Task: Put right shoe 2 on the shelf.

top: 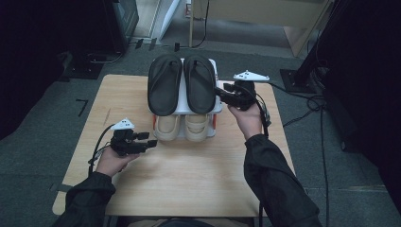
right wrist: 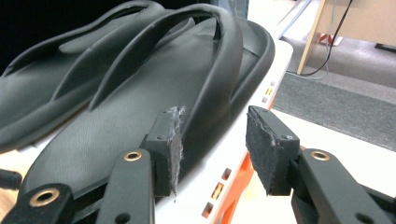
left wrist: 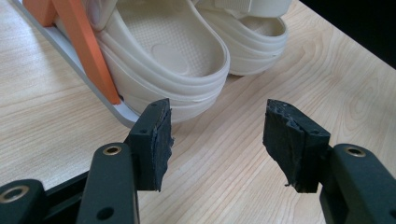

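Flanking black sandal's (right wrist: 140,93) edge: right gripper (right wrist: 212,147)

On the table (top: 189,175) stands a two-level shoe rack (top: 218,108). A pair of flip-flops (top: 182,82) lies side by side on its upper shelf; a pair of clogs (top: 182,126) sits side by side on the lower level, beneath them.

The left claw (top: 150,143) rests low over the table, just left of the clogs and the rack's near corner; in the left gripper view the nearer clog (left wrist: 168,60) lies just ahead of it, apart from it.

The right claw (top: 218,93) is at the rack's right edge, level with the upper shelf. In the right gripper view the nearer flip-flop (right wrist: 140,116) lies just ahead and left of it, with the shelf's rim between the two pads.
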